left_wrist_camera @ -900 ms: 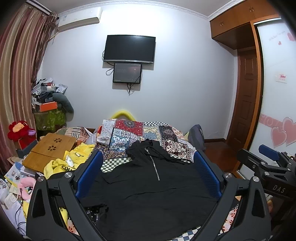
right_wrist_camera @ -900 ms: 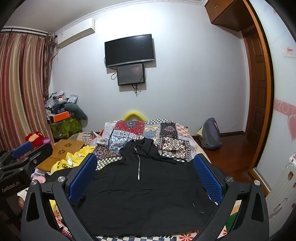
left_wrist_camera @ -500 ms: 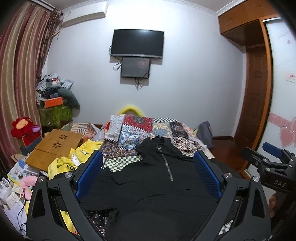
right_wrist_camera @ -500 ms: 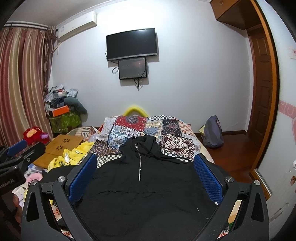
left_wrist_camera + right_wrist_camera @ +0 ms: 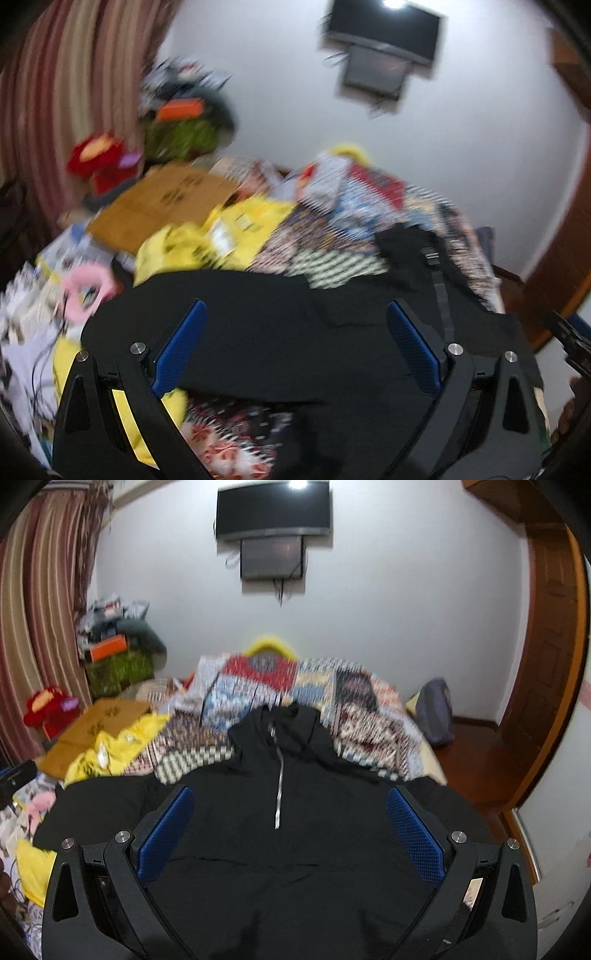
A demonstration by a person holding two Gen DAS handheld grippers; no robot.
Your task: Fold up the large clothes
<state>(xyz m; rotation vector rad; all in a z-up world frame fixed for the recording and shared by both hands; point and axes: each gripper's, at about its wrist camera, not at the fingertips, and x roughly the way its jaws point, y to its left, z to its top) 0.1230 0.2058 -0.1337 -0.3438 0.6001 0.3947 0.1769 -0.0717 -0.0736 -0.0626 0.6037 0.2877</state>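
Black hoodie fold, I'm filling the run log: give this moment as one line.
stage: approach | black hoodie: spread flat on bed, unfolded | left gripper: open, empty | right gripper: open, empty, above hoodie

No text is legible in either view; print on the yellow garment (image 5: 236,225) is too blurred.

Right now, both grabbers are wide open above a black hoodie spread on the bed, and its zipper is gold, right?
Nearly. The right wrist view shows the zipper is silver, not gold. The black hoodie does lie spread on the bed, both grippers open above it.
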